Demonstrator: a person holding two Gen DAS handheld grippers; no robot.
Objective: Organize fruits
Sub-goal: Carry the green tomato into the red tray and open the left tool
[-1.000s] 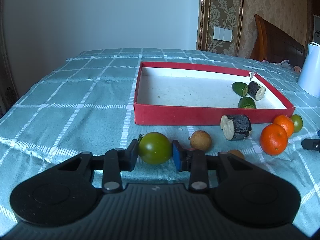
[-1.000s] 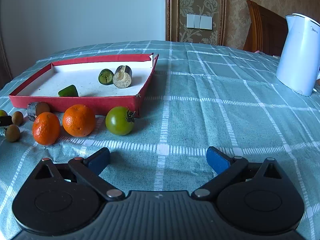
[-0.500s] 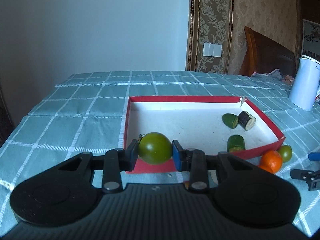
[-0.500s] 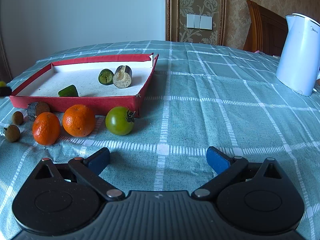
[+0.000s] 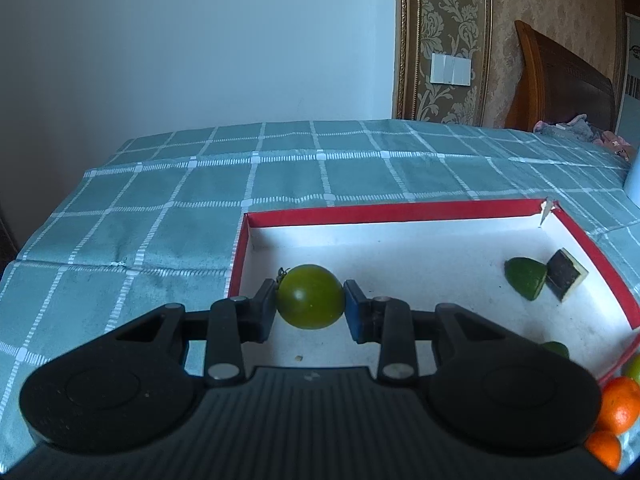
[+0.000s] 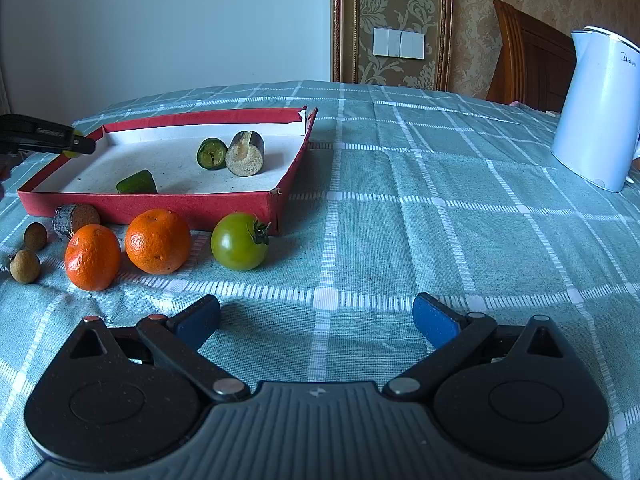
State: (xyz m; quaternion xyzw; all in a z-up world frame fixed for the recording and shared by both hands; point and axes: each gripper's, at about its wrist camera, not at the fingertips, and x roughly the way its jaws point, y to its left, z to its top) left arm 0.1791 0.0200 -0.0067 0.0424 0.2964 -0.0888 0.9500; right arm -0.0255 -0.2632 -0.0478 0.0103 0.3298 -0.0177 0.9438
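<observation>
My left gripper (image 5: 310,306) is shut on a green tomato (image 5: 310,297) and holds it above the near left corner of the red tray (image 5: 392,212). In the right wrist view the left gripper (image 6: 78,145) shows over the tray's (image 6: 160,200) left rim. The tray holds two green pieces (image 6: 212,154) (image 6: 137,182) and a dark cut cylinder (image 6: 245,154). Two oranges (image 6: 158,240) (image 6: 93,257) and a second green tomato (image 6: 239,241) lie in front of the tray. My right gripper (image 6: 316,318) is open and empty over the cloth.
Two small brown fruits (image 6: 25,266) (image 6: 35,236) and a dark cut piece (image 6: 74,218) lie at the left in front of the tray. A white kettle (image 6: 600,112) stands at the right. A wooden headboard (image 6: 528,56) is behind the checked teal cloth (image 6: 440,208).
My left gripper has lifted the green tomato off the cloth and carried it forward over the tray's near left corner. My right gripper has not moved.
</observation>
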